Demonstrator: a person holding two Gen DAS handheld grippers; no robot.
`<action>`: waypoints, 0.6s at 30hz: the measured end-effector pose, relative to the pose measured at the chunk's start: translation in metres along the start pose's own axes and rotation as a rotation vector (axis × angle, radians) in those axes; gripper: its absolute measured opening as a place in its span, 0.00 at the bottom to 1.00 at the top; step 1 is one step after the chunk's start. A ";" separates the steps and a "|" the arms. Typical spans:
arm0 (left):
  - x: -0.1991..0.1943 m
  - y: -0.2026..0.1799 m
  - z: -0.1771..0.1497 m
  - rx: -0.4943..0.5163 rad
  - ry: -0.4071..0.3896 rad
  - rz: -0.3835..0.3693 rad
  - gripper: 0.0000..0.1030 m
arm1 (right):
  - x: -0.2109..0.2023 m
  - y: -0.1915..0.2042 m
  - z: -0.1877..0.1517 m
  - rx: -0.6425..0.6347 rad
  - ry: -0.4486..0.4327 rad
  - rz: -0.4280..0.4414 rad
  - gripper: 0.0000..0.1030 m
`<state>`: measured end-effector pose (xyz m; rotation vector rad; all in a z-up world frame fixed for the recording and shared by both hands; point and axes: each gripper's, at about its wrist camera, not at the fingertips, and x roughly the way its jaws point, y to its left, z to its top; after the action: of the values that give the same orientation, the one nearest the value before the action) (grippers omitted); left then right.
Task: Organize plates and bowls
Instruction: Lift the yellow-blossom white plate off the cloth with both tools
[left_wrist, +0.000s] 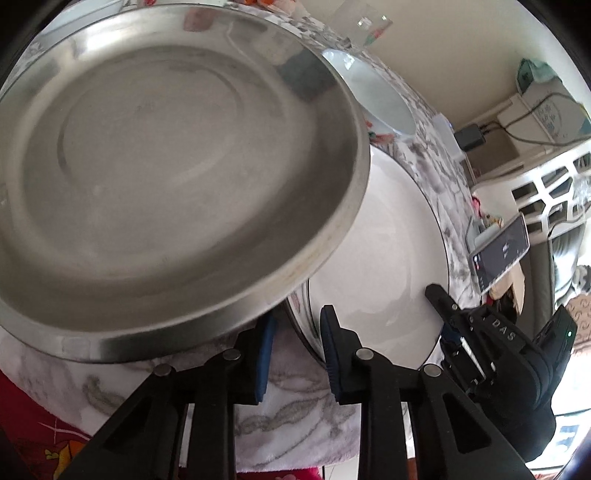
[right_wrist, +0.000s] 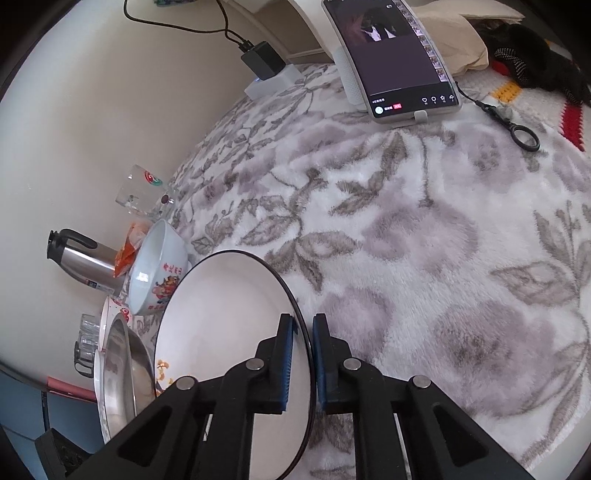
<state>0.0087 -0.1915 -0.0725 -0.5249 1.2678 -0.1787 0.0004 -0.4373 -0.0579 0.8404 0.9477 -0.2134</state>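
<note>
A big steel plate (left_wrist: 166, 177) fills the left wrist view, lying on the floral cloth beside a white, black-rimmed plate (left_wrist: 388, 258). My left gripper (left_wrist: 297, 317) stands at the steel plate's near rim with its jaws narrowly apart. That rim hides the left fingertip, and cloth shows through the gap. In the right wrist view my right gripper (right_wrist: 303, 321) is shut on the white plate (right_wrist: 221, 325), one pad on each side of its rim. One of its fingers (left_wrist: 437, 295) shows at the plate's far edge. The steel plate (right_wrist: 122, 369) lies left of it.
A white picture bowl (right_wrist: 159, 269) leans behind the plates, with a steel kettle (right_wrist: 85, 262) and a glass (right_wrist: 140, 188) by the wall. A phone on a stand (right_wrist: 399, 55), a charger (right_wrist: 262, 59) and a ring on a cord (right_wrist: 524, 138) lie at the far side. Floral cloth (right_wrist: 406, 240) spreads to the right.
</note>
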 end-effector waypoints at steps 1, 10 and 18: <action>0.000 0.000 0.001 0.001 -0.008 0.001 0.26 | 0.000 0.000 0.000 -0.002 0.000 0.000 0.12; 0.002 -0.011 0.004 0.086 -0.042 0.052 0.18 | 0.000 0.004 -0.001 -0.035 0.001 -0.018 0.12; 0.001 -0.019 -0.002 0.158 -0.017 0.054 0.19 | -0.010 -0.003 0.000 -0.031 -0.016 -0.047 0.12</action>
<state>0.0100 -0.2091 -0.0651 -0.3554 1.2384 -0.2273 -0.0073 -0.4410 -0.0521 0.7873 0.9540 -0.2449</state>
